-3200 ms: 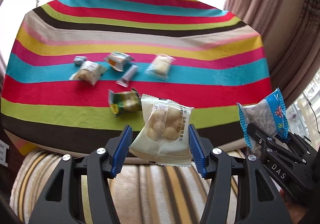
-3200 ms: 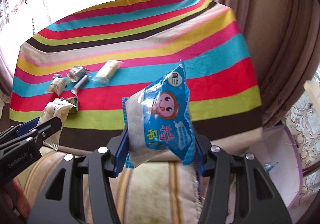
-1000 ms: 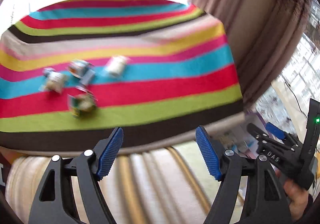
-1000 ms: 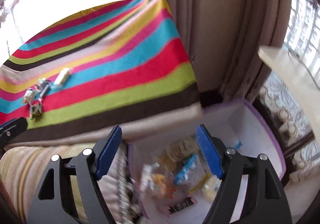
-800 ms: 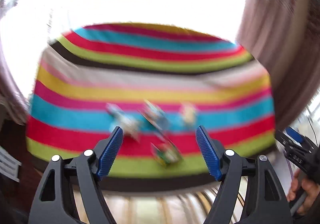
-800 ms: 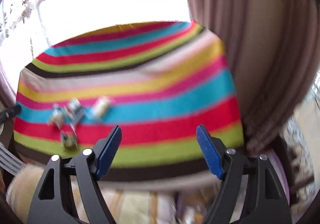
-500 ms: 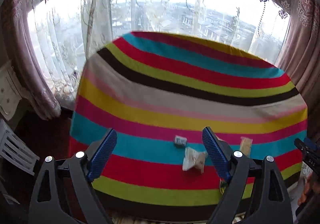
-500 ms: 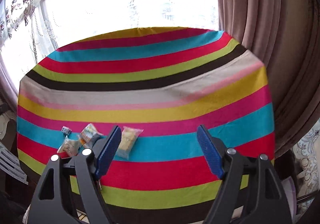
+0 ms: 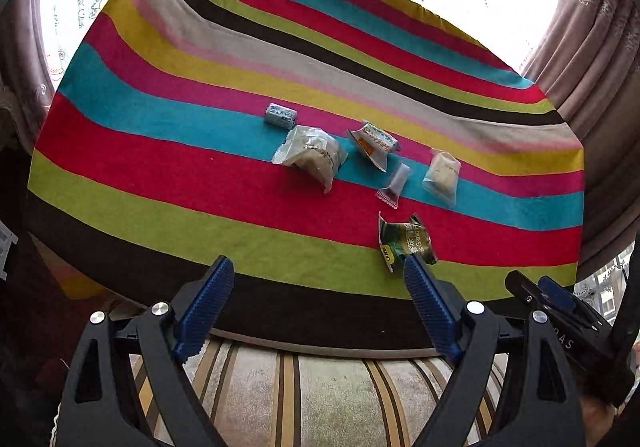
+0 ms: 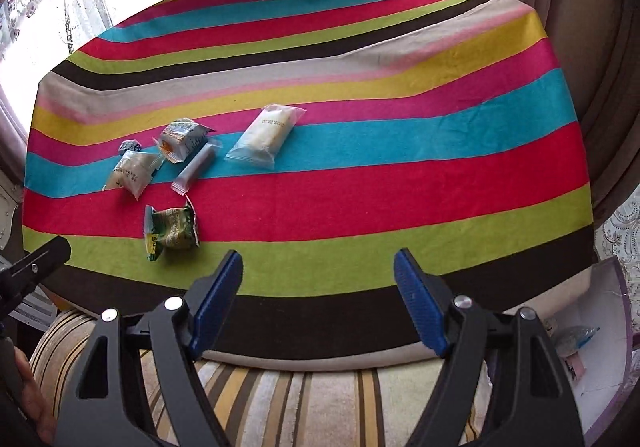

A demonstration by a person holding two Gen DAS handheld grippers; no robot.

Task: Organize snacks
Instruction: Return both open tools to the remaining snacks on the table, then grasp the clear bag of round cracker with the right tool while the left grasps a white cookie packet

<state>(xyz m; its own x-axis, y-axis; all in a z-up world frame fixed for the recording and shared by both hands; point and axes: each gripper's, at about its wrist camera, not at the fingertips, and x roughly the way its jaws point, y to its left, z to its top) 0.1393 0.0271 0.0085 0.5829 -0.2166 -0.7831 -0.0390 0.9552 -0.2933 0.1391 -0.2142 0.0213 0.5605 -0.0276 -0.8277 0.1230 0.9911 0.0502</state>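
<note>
Snacks left on the striped tablecloth (image 10: 360, 151): six packets clustered, nearest being the green packet (image 10: 172, 228), lying ahead and left of the right gripper (image 10: 318, 293), and just beyond the right-hand pad of the left gripper (image 9: 320, 301). Both grippers empty with jaws apart; the left's have just been opening, nothing between them. Left hand looks nearer the green packet, long axis roughly along the stripes; white box (image 10: 600, 311) sits low at right, off the table edge.
</note>
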